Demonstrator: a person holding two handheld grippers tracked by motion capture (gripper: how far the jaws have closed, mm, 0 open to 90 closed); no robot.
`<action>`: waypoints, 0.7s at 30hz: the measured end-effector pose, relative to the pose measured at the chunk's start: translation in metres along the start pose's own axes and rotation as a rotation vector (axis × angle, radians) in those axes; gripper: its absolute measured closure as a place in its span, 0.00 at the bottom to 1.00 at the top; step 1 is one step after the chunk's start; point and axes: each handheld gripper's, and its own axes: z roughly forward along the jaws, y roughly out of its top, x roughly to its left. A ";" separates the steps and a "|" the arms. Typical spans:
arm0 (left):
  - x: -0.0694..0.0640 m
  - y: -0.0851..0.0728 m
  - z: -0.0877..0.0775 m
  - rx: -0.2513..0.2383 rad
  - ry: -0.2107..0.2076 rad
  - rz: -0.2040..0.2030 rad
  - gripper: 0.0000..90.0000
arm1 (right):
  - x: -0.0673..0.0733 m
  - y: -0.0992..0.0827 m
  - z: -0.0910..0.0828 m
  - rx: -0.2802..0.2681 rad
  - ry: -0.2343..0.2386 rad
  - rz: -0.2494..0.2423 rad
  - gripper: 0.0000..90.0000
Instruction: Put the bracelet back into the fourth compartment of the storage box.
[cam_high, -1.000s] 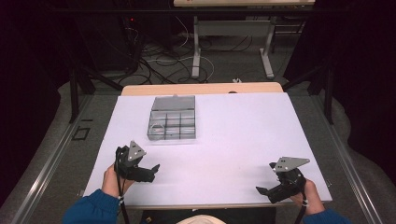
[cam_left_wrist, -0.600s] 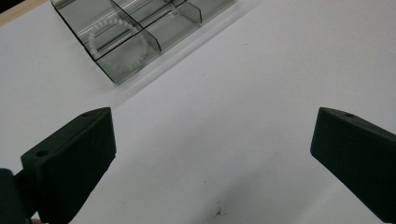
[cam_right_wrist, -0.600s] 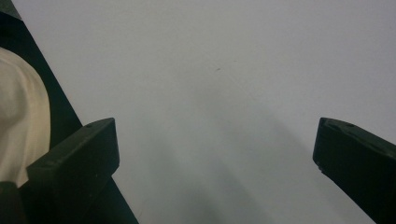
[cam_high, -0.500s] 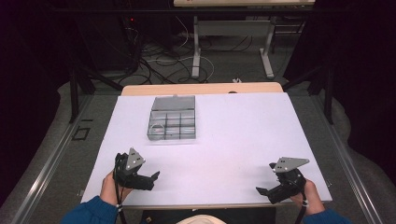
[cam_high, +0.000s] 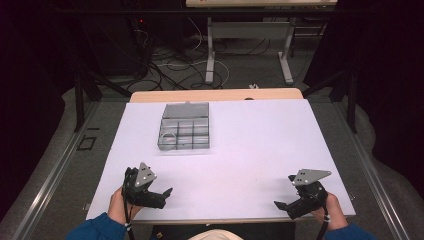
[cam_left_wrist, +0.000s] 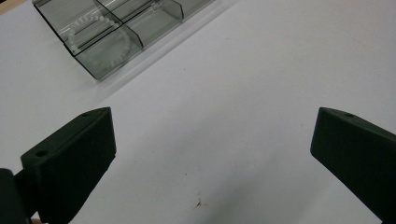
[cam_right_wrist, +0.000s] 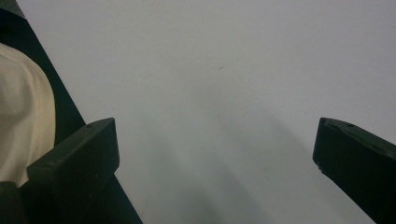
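A clear grey compartment box (cam_high: 185, 132) lies on the white table (cam_high: 250, 150), left of centre toward the back. A white toothed ring (cam_high: 168, 138) rests in its near-left corner, straddling the dividers (cam_left_wrist: 99, 43). My left gripper (cam_high: 162, 196) hovers over the table's near-left edge, jaws wide apart and empty. In the left gripper view the box (cam_left_wrist: 116, 28) sits ahead at upper left. At the near-right edge my right gripper (cam_high: 284, 207) is open too, with nothing between its jaws, pointing left over bare table (cam_right_wrist: 224, 93).
The wooden back edge of the table (cam_high: 215, 95) shows behind the white surface. Beyond it the floor holds cables (cam_high: 170, 65) and a desk's legs (cam_high: 211, 50). A pale rounded shape (cam_right_wrist: 23, 112) sits at the left in the right gripper view.
My left gripper has drawn back toward the near edge of the table. The right gripper has barely moved.
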 end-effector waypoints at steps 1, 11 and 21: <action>0.000 0.000 0.000 0.004 -0.002 0.004 0.00 | 0.000 0.000 0.000 0.000 0.000 0.001 0.00; -0.002 -0.001 0.000 0.005 -0.003 0.014 0.00 | 0.001 0.000 0.000 0.005 0.003 0.005 0.00; -0.001 -0.001 0.000 0.001 -0.005 0.007 0.00 | 0.001 -0.001 0.000 0.008 0.004 0.010 0.00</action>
